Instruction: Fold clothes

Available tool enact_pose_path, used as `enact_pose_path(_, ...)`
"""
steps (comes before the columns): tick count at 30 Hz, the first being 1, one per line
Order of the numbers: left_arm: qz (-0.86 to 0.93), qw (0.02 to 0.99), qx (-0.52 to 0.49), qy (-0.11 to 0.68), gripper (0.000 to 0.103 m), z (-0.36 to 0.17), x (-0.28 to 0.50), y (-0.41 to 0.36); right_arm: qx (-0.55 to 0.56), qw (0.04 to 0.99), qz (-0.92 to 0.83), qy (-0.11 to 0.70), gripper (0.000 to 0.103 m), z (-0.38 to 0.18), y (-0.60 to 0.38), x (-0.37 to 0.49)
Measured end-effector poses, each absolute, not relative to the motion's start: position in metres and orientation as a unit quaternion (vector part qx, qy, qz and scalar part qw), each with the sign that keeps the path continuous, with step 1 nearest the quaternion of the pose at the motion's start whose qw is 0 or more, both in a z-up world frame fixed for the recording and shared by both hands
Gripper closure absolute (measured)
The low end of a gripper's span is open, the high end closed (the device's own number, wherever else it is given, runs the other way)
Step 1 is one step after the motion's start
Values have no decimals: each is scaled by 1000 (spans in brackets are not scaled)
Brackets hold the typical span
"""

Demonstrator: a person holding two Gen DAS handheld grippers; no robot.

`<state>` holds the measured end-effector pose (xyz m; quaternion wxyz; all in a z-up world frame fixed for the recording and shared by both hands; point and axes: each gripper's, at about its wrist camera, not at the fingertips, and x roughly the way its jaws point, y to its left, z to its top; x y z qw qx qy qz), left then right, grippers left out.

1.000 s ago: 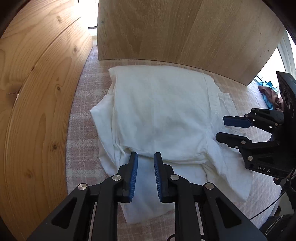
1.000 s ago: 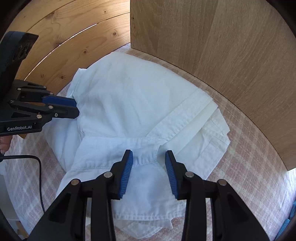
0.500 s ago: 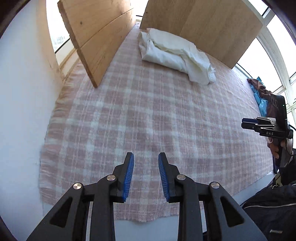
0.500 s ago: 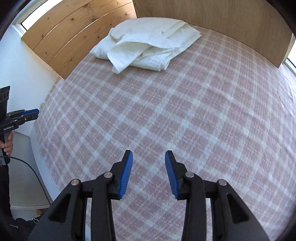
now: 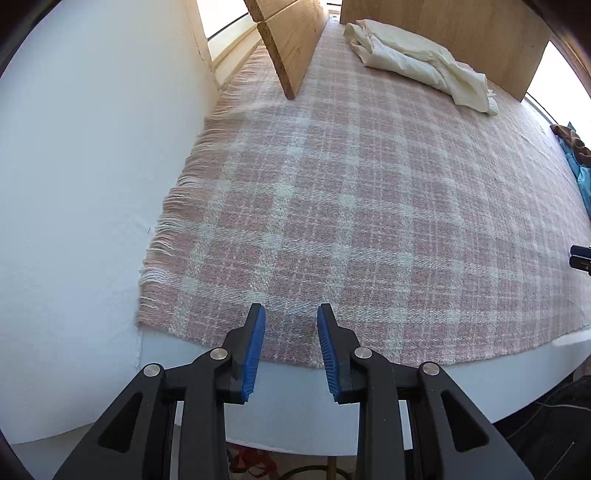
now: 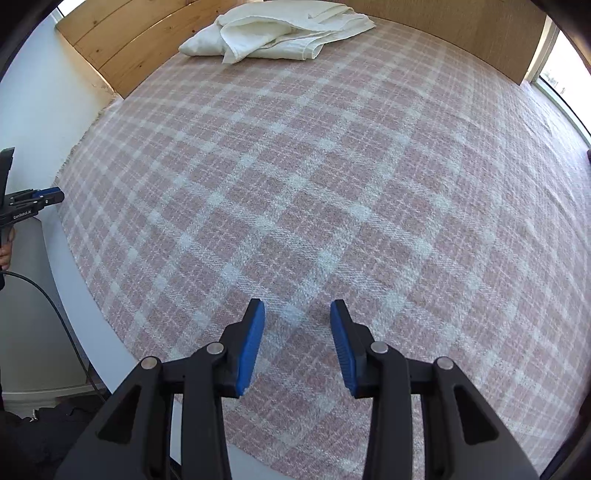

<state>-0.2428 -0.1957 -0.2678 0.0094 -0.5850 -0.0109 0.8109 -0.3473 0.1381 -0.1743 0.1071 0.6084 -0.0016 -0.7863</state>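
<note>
A folded white garment (image 5: 417,59) (image 6: 280,29) lies at the far end of the pink checked blanket (image 5: 369,192) (image 6: 314,192), against the wooden boards. My left gripper (image 5: 291,314) hangs open over the blanket's near edge with nothing between its blue pads. Over the near part of the blanket my right gripper (image 6: 297,310) is open and empty too. Each gripper is far from the garment. The left gripper (image 6: 51,194) shows at the left rim of the right wrist view, held by a hand (image 6: 5,251). The right gripper's tip (image 5: 580,256) peeks in at the right rim of the left wrist view.
Wooden boards (image 5: 291,40) (image 6: 110,62) stand around the far corner. A white wall (image 5: 92,166) runs along the left. Blue and brown clothes (image 5: 578,155) lie at the right edge. A black cable (image 6: 48,295) hangs beside the white table edge (image 6: 85,310).
Both grippers have pulled back from the white garment to the near edge of the blanket. The garment stays folded in the far corner. Both remain open.
</note>
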Motion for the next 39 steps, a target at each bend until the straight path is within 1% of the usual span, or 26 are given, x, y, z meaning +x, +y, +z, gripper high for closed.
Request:
enact_pose_path(4,830,38,-556,-31,76,-252,-244,-184,610,86,-788,3,66,-174,140,-337)
enact_pose_path(7,820,47,-570,-16,76,-261,-254,-175,613,74,-786,7,65,-178,140,-332)
enact_pose_path(10,816,48,-575,-11,73,-263,-258,-170,616,59,-785,23,65,-177,135,-329)
enact_pose_path(13,813,49,-581,-6,73,-265,-261,-165,605,46,-795,-2,65,-166,138,-325)
enact_pose_path(15,831,63,-552,-19,73,-245,-261,-151,589,36,-807,-15,65,-154,138,-322)
enact_pose_path(16,840,71,-537,-27,68,-234,-261,-143,581,31,-813,-16,64,-147,137,-321)
enact_pose_path(17,849,78,-521,-34,57,-223,-260,-135,574,29,-818,-16,60,-140,134,-320)
enact_pose_path(19,866,93,-488,-48,45,-201,-260,-120,561,27,-827,-12,56,-126,128,-319)
enact_pose_path(20,874,101,-471,-55,40,-191,-260,-112,555,27,-831,-11,54,-120,123,-318)
enact_pose_path(21,882,108,-455,-63,38,-180,-259,-104,550,27,-835,-10,53,-114,118,-317)
enact_pose_path(23,893,121,-428,-68,28,-161,-257,-87,536,19,-844,-16,45,-103,111,-307)
enact_pose_path(25,897,136,-415,-63,27,-149,-253,-70,515,5,-857,-21,31,-89,107,-300)
enact_pose_path(28,908,132,-393,-54,25,-129,-240,-42,480,-15,-877,-20,17,-66,100,-286)
enact_pose_path(30,913,130,-380,-66,25,-120,-229,-28,459,-30,-888,-10,13,-48,98,-271)
enact_pose_path(33,912,145,-371,-96,25,-109,-212,-10,431,-40,-902,-14,13,-33,113,-262)
enact_pose_path(39,926,122,-350,-67,24,-87,-161,32,391,-52,-918,-32,12,-7,123,-215)
